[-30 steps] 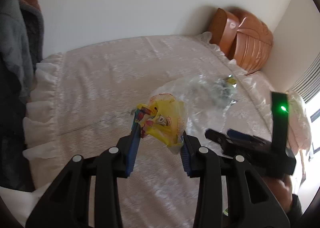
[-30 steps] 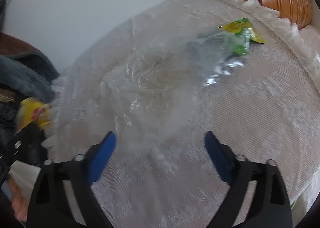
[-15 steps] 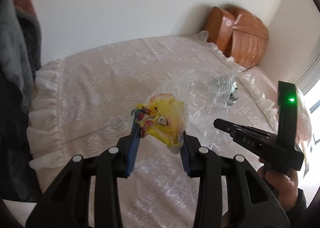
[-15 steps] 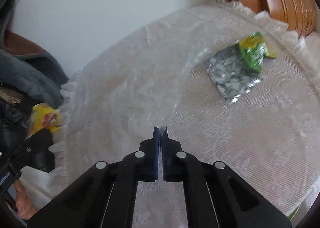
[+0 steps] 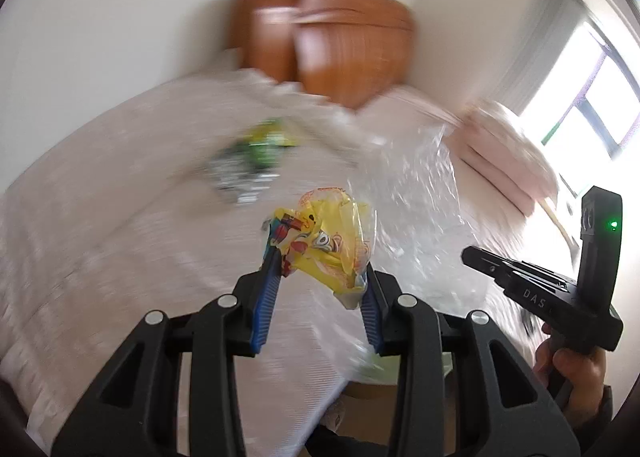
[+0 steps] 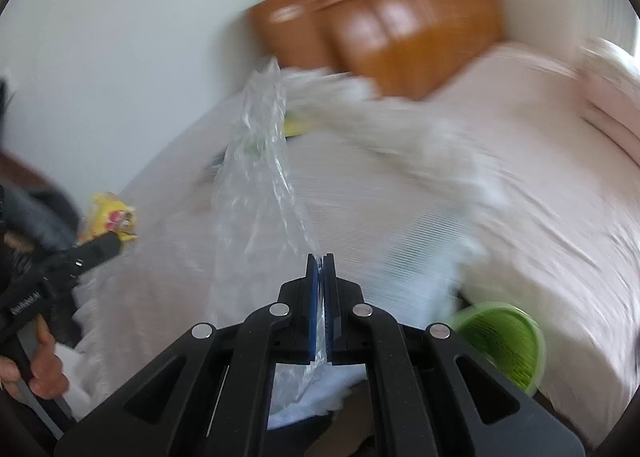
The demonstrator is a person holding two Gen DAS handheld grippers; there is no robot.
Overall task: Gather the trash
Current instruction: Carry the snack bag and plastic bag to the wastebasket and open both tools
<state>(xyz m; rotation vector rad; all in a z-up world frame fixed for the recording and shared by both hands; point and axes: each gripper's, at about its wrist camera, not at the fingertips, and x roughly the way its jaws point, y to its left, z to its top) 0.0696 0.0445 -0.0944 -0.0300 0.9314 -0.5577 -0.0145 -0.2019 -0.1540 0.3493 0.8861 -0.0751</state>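
Left gripper (image 5: 318, 289), lower centre of the left wrist view, is clamped on a crumpled yellow plastic snack wrapper with cartoon print (image 5: 324, 241), blue pads pressing it from both sides, wrapper sticking up above the fingertips. Right gripper (image 6: 320, 269), lower centre of the right wrist view, has its jaws fully closed on a thin clear crinkly plastic bag (image 6: 260, 177); the film is pinched between the blue pads and stands up toward the upper centre of the frame, lifted off the white lace bedspread with ruffled edge (image 6: 400, 217). In the left wrist view the same clear bag hangs right of centre, just behind the yellow wrapper, with the right gripper's black body at right edge, held by a hand (image 5: 576, 377). A silver-and-green foil snack packet (image 5: 248, 161) lies on the bedspread, upper left of centre, blurred. Brown wooden headboard (image 6: 380, 29) at top. Light green mesh plastic basket (image 6: 500, 341) at lower right of the right wrist view, beside the bed edge. Both views motion-blurred.
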